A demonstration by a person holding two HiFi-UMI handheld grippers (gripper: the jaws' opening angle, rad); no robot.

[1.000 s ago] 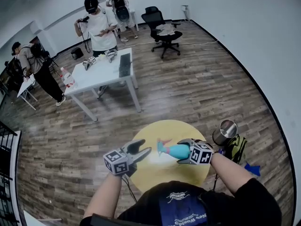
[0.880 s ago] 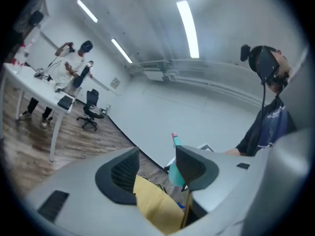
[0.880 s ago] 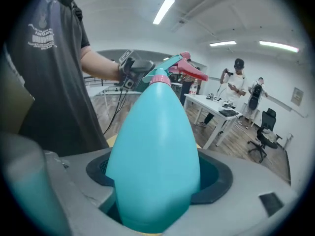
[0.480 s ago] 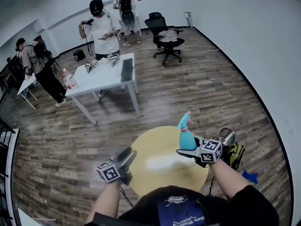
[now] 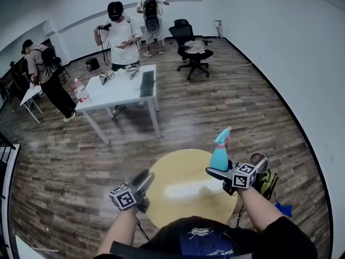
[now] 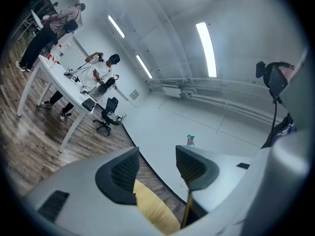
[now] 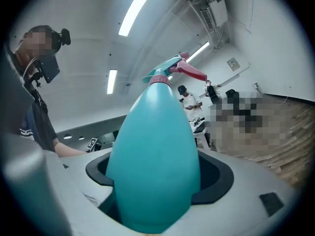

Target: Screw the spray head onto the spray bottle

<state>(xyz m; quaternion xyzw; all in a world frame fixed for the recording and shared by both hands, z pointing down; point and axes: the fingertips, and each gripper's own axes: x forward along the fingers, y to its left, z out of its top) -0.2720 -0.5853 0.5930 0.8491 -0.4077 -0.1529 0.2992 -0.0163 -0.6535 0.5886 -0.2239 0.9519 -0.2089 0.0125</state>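
Observation:
A teal spray bottle (image 5: 219,157) stands upright in the air over the right edge of the round yellow table (image 5: 183,190). Its teal and pink spray head (image 5: 222,136) sits on its neck. My right gripper (image 5: 216,172) is shut on the bottle's lower body. In the right gripper view the bottle (image 7: 155,151) fills the gap between the jaws, with the spray head (image 7: 174,69) on top. My left gripper (image 5: 144,179) hovers at the table's left edge, open and empty. The left gripper view shows its jaws (image 6: 157,168) apart, with the distant spray head (image 6: 190,140) peeking over one jaw.
A steel canister (image 5: 261,160) and a green-black bag (image 5: 268,182) sit on the floor right of the table. Farther off are a white table (image 5: 121,88) with small items, a black office chair (image 5: 191,45), and three people standing at the back left.
The right gripper lifted the bottle off the table, turned it from lying to upright and moved it right. The left gripper drew back to the left table edge.

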